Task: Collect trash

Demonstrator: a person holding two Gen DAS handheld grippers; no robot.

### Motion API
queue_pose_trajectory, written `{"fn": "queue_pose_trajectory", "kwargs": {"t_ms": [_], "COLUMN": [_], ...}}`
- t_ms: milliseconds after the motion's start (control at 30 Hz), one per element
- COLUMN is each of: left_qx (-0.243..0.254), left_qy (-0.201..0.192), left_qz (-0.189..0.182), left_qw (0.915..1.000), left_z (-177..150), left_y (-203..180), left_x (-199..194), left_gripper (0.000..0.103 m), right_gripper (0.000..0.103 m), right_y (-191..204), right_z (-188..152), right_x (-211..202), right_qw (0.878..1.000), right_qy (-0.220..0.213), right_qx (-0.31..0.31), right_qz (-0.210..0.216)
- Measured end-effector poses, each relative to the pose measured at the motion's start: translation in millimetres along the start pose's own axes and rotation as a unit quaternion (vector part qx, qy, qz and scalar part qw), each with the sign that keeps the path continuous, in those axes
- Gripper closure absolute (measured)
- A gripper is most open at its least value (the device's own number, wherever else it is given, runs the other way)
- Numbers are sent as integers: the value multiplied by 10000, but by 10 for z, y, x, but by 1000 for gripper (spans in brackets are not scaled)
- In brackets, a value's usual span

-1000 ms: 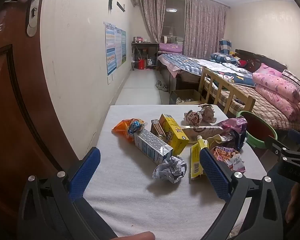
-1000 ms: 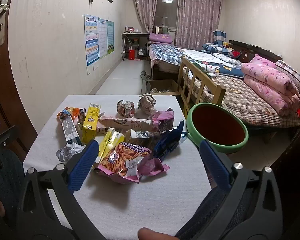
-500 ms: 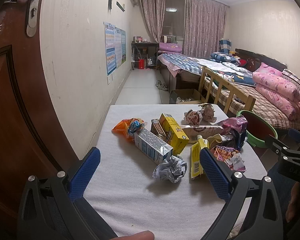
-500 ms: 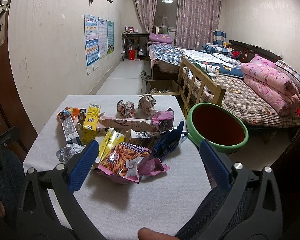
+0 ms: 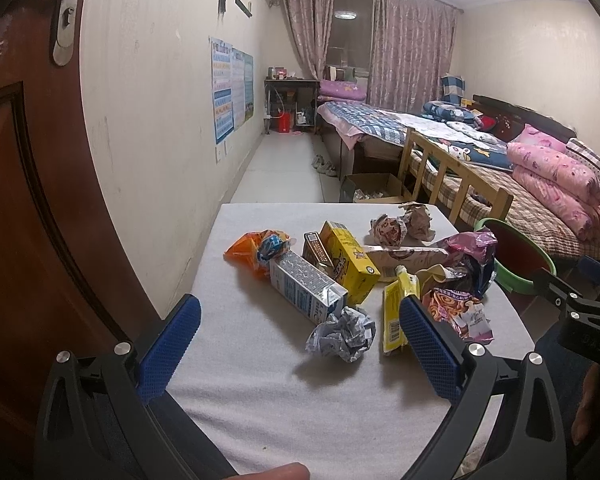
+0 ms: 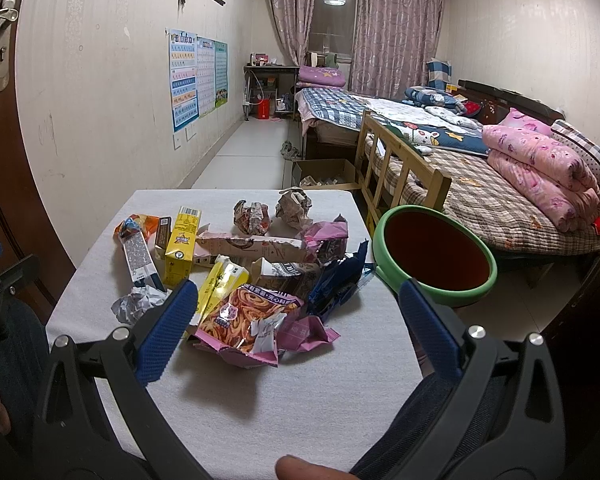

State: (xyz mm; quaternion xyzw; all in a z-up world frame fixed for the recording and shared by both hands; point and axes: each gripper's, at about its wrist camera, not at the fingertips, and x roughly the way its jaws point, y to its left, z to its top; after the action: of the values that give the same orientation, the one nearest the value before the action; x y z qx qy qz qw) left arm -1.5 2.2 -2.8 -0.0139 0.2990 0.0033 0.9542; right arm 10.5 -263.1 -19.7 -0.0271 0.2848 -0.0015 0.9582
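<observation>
Trash lies on a white table point(image 5: 260, 400): a crumpled silver wrapper point(image 5: 342, 334), a blue-white milk carton point(image 5: 306, 286), a yellow carton point(image 5: 350, 262), an orange bag point(image 5: 248, 252), a yellow packet point(image 5: 394, 312) and paper balls point(image 5: 404, 226). My left gripper point(image 5: 300, 340) is open and empty, above the table's near edge, short of the silver wrapper. In the right wrist view, my right gripper point(image 6: 300, 320) is open and empty, just short of a pink snack bag point(image 6: 248, 320) and a dark blue wrapper point(image 6: 336, 284). A green basin point(image 6: 434, 256) stands off the table's right side.
A brown door point(image 5: 28, 220) is close on the left. A wooden bed frame point(image 6: 400, 172) and bed stand behind the basin. A cardboard box point(image 6: 324, 172) sits on the floor beyond the table. The left handle shows at the right wrist view's left edge point(image 6: 4, 280).
</observation>
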Motion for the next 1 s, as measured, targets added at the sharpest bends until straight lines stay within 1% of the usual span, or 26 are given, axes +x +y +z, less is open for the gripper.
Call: {"fn": "queue_pose_trajectory", "kwargs": {"t_ms": [100,1000], "left_qx": [-37,-30], "left_qy": [40,63], "left_qz": [-10,-31], "left_qw": [10000,10000], "left_z": [-4,-12], "left_y": [12,10], "left_x": [64,70], "left_gripper": [8,8], "right_gripper": [3,3], "right_y": [2,8], "right_z": [1,7], "right_x": [1,3], "right_qw": [10000,10000], "right_qy": [0,-1], "right_qx": [-8,-8], "right_qz": [1,-2]}}
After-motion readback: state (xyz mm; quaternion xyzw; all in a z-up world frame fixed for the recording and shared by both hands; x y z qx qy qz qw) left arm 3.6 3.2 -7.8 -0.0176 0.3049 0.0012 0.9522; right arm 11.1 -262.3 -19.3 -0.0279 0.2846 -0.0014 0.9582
